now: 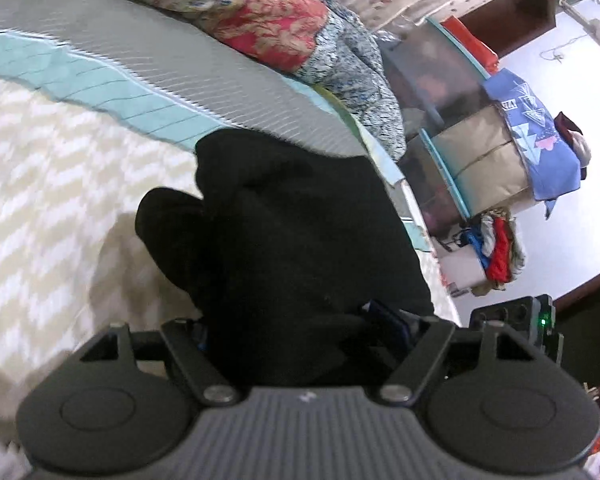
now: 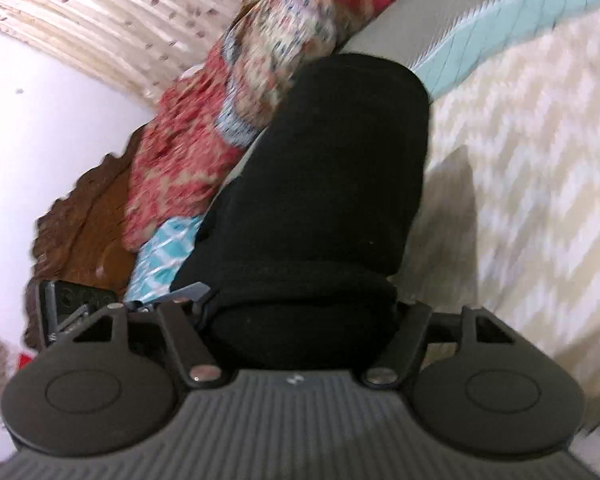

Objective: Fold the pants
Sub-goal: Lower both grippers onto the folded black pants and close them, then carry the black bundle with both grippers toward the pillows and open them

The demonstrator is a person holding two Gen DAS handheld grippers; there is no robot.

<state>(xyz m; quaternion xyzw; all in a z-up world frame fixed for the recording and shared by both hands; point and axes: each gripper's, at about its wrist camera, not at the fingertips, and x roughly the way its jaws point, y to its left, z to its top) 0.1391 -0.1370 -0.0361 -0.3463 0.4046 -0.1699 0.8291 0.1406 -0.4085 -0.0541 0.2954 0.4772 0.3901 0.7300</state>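
Note:
Black pants (image 1: 284, 232) hang bunched from my left gripper (image 1: 300, 332), which is shut on the cloth; its fingers are buried in the fabric. The lower folds trail over the bed's cream zigzag cover (image 1: 52, 200). In the right wrist view the same black pants (image 2: 332, 184) fill the middle, and my right gripper (image 2: 300, 320) is shut on a thick rolled edge of them. The pants are lifted off the bed, with a shadow on the cover beside them. The other gripper's body (image 1: 516, 320) shows at the right edge of the left wrist view.
Floral red and blue quilts (image 1: 268, 12) are piled at the bed's far side. Stacked storage boxes and clothes (image 1: 480, 148) stand beside the bed, near a white wall and a curtain (image 2: 100, 12). A carved wooden headboard (image 2: 88, 220) is at the left.

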